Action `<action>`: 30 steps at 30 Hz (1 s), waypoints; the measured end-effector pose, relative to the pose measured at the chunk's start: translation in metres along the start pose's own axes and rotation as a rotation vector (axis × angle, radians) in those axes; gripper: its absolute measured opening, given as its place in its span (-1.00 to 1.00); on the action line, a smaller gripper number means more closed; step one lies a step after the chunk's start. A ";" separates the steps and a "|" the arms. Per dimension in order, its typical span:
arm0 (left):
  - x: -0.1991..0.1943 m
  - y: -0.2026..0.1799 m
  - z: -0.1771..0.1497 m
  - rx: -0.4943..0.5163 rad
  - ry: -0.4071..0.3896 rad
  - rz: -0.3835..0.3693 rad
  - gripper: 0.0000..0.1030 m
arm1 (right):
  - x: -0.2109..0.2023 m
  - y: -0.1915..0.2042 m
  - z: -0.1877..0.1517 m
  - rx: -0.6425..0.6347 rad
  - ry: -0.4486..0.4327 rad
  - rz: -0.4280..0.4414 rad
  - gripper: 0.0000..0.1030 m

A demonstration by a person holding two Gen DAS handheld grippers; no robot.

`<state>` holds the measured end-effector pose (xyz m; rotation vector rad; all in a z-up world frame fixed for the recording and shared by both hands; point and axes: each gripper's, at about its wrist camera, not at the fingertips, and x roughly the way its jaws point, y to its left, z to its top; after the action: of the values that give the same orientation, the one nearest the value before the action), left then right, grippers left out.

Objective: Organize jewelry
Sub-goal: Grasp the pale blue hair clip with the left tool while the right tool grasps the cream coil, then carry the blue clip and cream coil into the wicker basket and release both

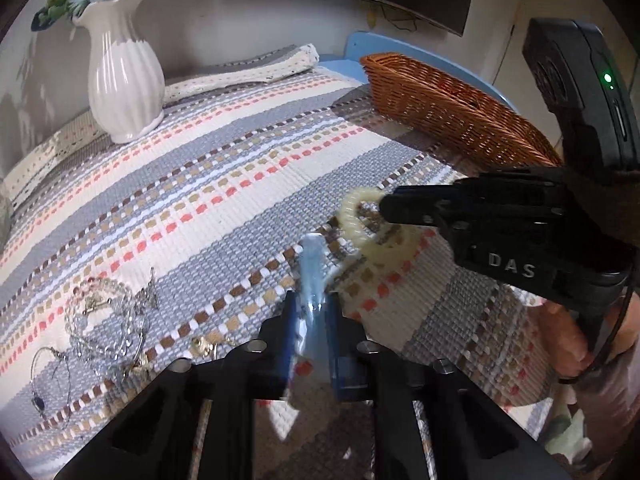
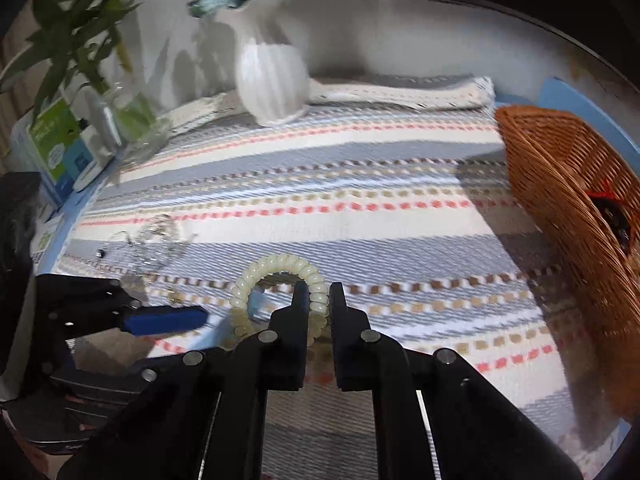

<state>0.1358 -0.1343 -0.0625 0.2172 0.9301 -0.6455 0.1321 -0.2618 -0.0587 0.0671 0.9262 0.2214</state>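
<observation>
A cream beaded bracelet (image 2: 276, 270) is pinched in my right gripper (image 2: 318, 300), which is shut on its right side just above the striped cloth; it also shows in the left wrist view (image 1: 354, 216) with the right gripper (image 1: 390, 206). My left gripper (image 1: 312, 300) is shut on a small clear plastic bag (image 1: 312, 268); in the right wrist view it (image 2: 200, 316) sits left of the bracelet. A pile of clear bead and silver jewelry (image 1: 106, 320) lies on the cloth at the left. A wicker basket (image 1: 448, 112) stands at the right, with a dark red item (image 2: 614, 216) inside.
A white ribbed vase (image 1: 122, 80) with blue flowers stands at the back of the striped cloth (image 1: 224, 168). A glass vase with green stems (image 2: 120, 120) and a green and blue box (image 2: 60, 148) stand at the far left. A blue table edge (image 1: 360, 46) runs behind the basket.
</observation>
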 end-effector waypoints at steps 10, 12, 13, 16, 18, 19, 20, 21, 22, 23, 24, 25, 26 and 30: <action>-0.002 0.019 -0.003 -0.100 -0.017 -0.105 -0.79 | -0.002 -0.025 -0.011 0.007 0.038 -0.047 -0.75; -0.002 0.022 -0.004 -0.113 -0.019 -0.116 -0.79 | -0.002 -0.027 -0.011 0.012 0.039 -0.038 -0.75; -0.003 0.023 -0.004 -0.118 -0.021 -0.120 -0.79 | -0.002 -0.026 -0.011 0.009 0.037 -0.041 -0.75; -0.007 0.026 -0.005 -0.137 -0.032 -0.147 -0.81 | -0.001 -0.019 -0.012 -0.021 0.034 -0.070 -0.74; -0.012 0.030 -0.005 -0.161 -0.034 -0.181 -0.82 | 0.000 -0.011 -0.013 -0.058 0.030 -0.112 -0.74; -0.016 0.030 -0.002 -0.168 -0.040 -0.199 -0.82 | 0.000 -0.009 -0.013 -0.066 0.028 -0.121 -0.75; -0.023 0.030 0.001 -0.164 -0.052 -0.207 -0.82 | -0.002 -0.007 -0.014 -0.075 0.027 -0.119 -0.76; -0.030 0.027 0.006 -0.149 -0.066 -0.201 -0.82 | -0.004 -0.007 -0.014 -0.075 0.022 -0.106 -0.77; -0.035 0.024 0.010 -0.133 -0.077 -0.191 -0.82 | -0.009 -0.007 -0.015 -0.070 0.011 -0.095 -0.77; -0.041 0.020 0.017 -0.115 -0.090 -0.181 -0.82 | -0.016 -0.009 -0.014 -0.063 -0.003 -0.084 -0.77; -0.047 0.015 0.024 -0.099 -0.105 -0.179 -0.82 | -0.025 -0.012 -0.014 -0.057 -0.018 -0.077 -0.77; -0.052 0.009 0.032 -0.083 -0.120 -0.181 -0.82 | -0.031 -0.014 -0.014 -0.053 -0.029 -0.074 -0.77; -0.057 0.002 0.038 -0.067 -0.136 -0.180 -0.82 | -0.040 -0.017 -0.013 -0.043 -0.048 -0.077 -0.77; -0.059 -0.029 0.072 -0.020 -0.189 -0.224 -0.82 | -0.077 -0.038 -0.010 -0.002 -0.119 -0.099 -0.77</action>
<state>0.1417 -0.1639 0.0299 0.0323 0.7844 -0.8475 0.0857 -0.3162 -0.0102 0.0321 0.8082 0.1247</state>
